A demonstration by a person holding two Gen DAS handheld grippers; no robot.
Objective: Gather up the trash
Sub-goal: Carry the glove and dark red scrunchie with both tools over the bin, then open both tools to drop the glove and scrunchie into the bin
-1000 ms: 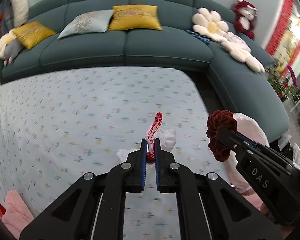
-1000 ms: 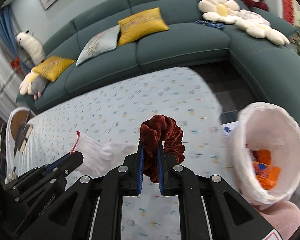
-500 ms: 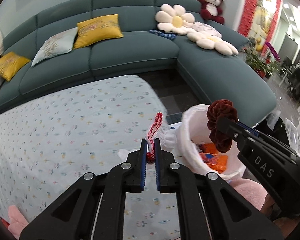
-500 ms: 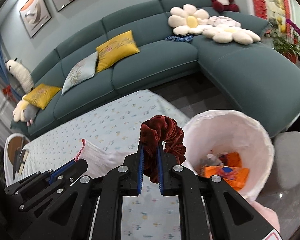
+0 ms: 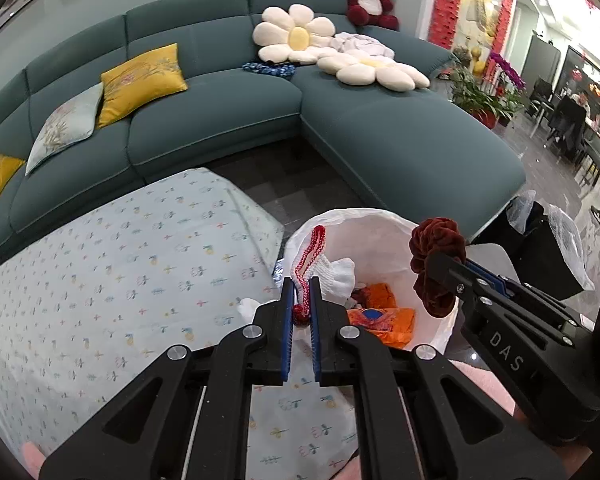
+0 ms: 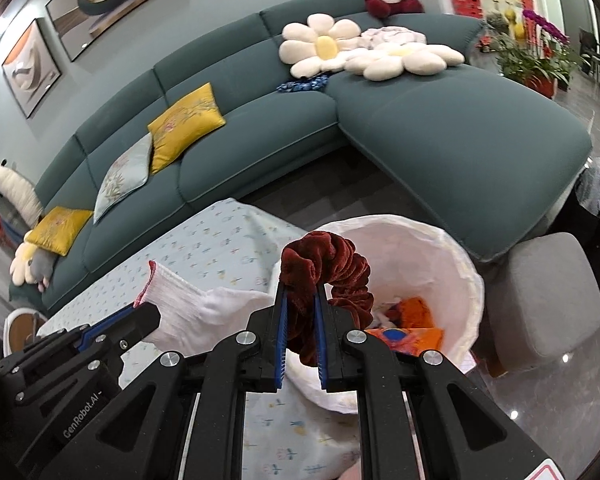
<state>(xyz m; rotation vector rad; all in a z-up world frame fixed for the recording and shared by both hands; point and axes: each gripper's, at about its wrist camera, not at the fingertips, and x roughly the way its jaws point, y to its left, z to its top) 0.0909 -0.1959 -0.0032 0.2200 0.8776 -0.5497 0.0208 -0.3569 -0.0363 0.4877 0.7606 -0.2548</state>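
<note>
The left gripper [image 5: 300,300] is pinching a white knit sock [image 5: 336,276] by its red-trimmed cuff at the bin's near-left rim; the right gripper [image 6: 300,312] is clamping a ruffled, dark-red velvet scrunchie [image 6: 332,268] over the white-lined trash bin [image 6: 452,264]. Both soft pieces should be hanging fully inside the crinkled liner before the jaws part, or they may be snagging on its rim.

Bin mouth [image 6: 466,264] open, sofa [image 6: 460,120] behind

Right gripper [image 6: 301,312] clamps maroon scrunchie [image 6: 332,268] over white bin [image 6: 456,264]
</note>
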